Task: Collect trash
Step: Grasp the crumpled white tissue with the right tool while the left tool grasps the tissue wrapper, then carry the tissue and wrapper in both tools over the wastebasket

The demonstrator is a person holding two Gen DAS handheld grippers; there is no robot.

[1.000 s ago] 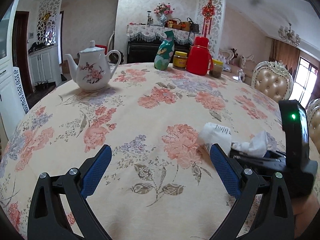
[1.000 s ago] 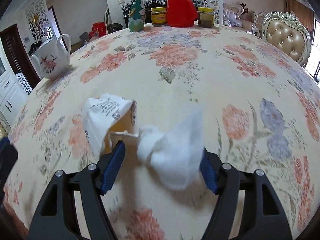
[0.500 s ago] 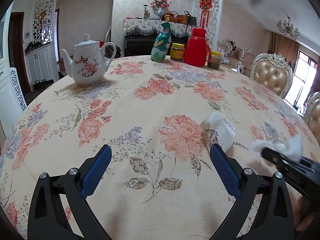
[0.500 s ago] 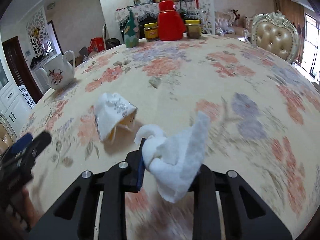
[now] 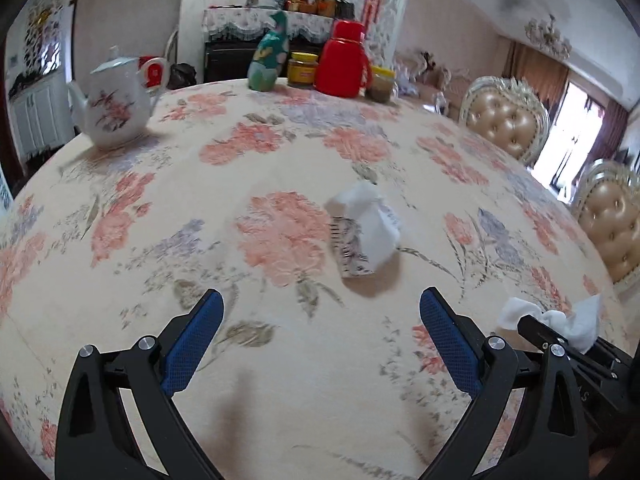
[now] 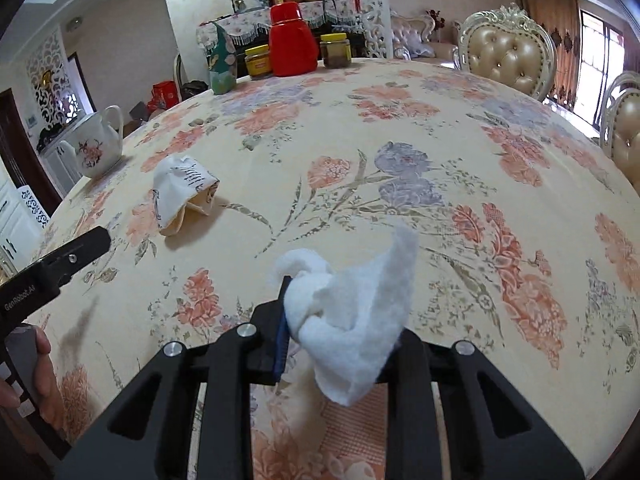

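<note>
I see a round table under a cream tablecloth with pink and lilac flowers (image 6: 420, 128). Two padded beige chairs with carved pale frames (image 6: 506, 54) stand at its far right edge. At the back sit one red plastic thermos jug (image 6: 292, 42), one green patterned bottle (image 5: 267, 58) and two yellow-lidded jars (image 6: 335, 50); one white floral porcelain teapot (image 5: 114, 104) stands apart on the left.

My right gripper (image 6: 340, 332) is clamped on one crumpled white tissue (image 6: 352, 316), lifted above the cloth. My left gripper (image 5: 320, 340) hangs wide apart and empty, pointing at one crushed white paper cup with dark printed text (image 5: 362, 236), too blurred to read. Only the right wrist view shows "GenRobot.AI" on the left gripper's body, and a hand (image 6: 38, 364) holding it.
</note>
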